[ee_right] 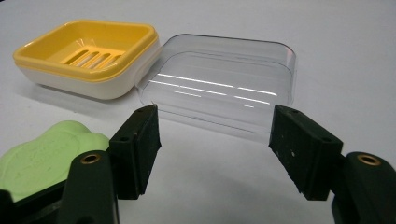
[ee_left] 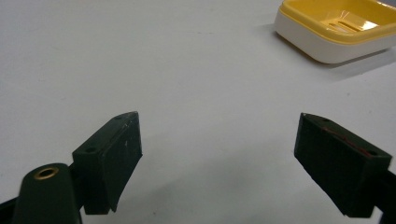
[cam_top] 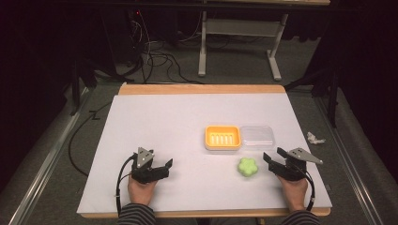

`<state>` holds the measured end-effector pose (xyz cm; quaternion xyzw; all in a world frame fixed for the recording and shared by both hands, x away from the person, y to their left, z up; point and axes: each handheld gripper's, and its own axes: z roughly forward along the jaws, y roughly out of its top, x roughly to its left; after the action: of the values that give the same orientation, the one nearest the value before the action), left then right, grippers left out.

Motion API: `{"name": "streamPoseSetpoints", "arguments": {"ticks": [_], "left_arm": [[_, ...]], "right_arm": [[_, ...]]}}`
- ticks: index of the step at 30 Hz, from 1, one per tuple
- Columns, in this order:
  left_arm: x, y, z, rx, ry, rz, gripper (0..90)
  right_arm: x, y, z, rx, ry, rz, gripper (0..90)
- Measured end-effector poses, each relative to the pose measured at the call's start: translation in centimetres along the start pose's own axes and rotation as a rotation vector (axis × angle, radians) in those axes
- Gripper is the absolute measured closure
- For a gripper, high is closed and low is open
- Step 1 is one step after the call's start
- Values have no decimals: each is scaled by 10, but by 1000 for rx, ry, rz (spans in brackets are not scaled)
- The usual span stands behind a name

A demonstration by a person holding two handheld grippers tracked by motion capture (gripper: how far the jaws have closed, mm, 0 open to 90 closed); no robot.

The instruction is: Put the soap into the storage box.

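both your grippers, left gripper (cam_top: 165, 165) and right gripper (cam_top: 273, 155), rest spread apart, holding nothing. green soap (cam_top: 247, 167) lies near the yellow soap dish (cam_top: 223, 137) and clear lid (cam_top: 256, 136).

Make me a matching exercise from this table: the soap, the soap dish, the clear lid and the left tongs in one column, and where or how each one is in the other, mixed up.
Things:
1. green soap
2. yellow soap dish
3. clear lid
4. left tongs

Places or states:
A. open, nothing between the jaws
B. empty, slotted bottom showing
C. on the table beside the right tongs
D. lying against the dish's right side

Pairs: 1-C, 2-B, 3-D, 4-A
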<state>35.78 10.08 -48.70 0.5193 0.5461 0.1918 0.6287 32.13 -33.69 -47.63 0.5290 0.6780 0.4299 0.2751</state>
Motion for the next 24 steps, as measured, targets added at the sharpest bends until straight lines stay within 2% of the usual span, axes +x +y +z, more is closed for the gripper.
{"name": "streamPoseSetpoints", "arguments": {"ticks": [6,11,16,19,24], "left_arm": [[0,0,0,0,0,0,155],[0,0,0,2,-4,-4,155],[0,0,0,2,-2,2,155],[0,0,0,2,-4,-4,155],[0,0,0,2,-4,-2,154]], "right_arm": [[2,0,1,3,-3,-22,351],[2,0,0,-2,-4,-16,351],[2,1,0,7,9,-10,354],[3,2,1,17,17,-28,354],[5,3,0,28,26,-32,353]]}}
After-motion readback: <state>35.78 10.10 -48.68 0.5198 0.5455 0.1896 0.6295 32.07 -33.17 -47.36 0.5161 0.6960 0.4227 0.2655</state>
